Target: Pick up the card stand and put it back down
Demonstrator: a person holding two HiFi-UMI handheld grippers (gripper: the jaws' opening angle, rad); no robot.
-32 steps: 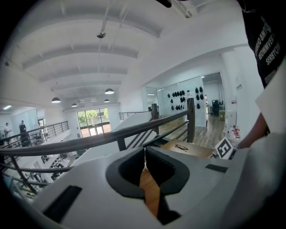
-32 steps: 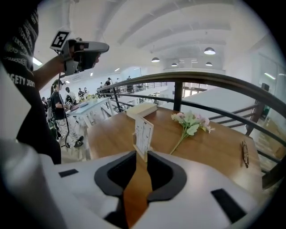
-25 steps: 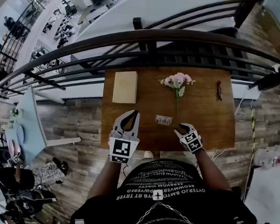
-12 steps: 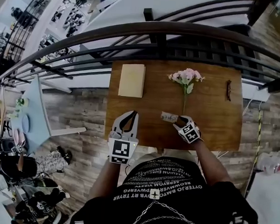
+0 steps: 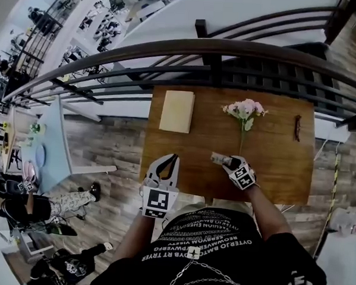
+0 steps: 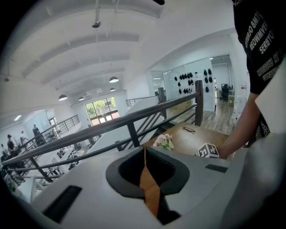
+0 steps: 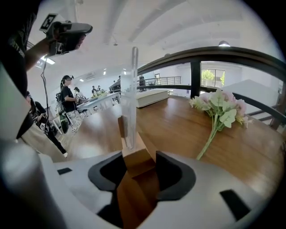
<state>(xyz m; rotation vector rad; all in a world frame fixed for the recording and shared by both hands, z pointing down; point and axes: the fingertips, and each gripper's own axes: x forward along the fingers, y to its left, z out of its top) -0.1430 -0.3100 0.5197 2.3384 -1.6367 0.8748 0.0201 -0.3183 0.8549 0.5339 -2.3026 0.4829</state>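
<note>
The card stand (image 5: 218, 159) stands on the wooden table (image 5: 272, 167) near its lower edge, a little right of the middle of the head view. The right gripper (image 5: 229, 163) comes to it from the lower right and is the nearer tool by far. The left gripper (image 5: 173, 160) hangs at the lower left, well apart from the stand, its jaws pressed together on nothing. In the right gripper view we see the clear sheet (image 7: 129, 103) of the stand edge-on and upright, so the long axis of the stand runs straight away from this gripper, and the jaws take the wooden base across its short side. These jaws have just been closing a little from their widest spread. The base is between them, and the pads seem to lie against both of its sides. We judge that the coming lift needs only a straight move upward. The flowers (image 5: 245, 109) lie above the stand in the head view, with the stem end near it but not touching. A pale notebook (image 5: 177, 111) is in the upper left of the table, and what looks like a pair of glasses (image 5: 297, 127) is at the far right. Nothing stands in the way.
</note>
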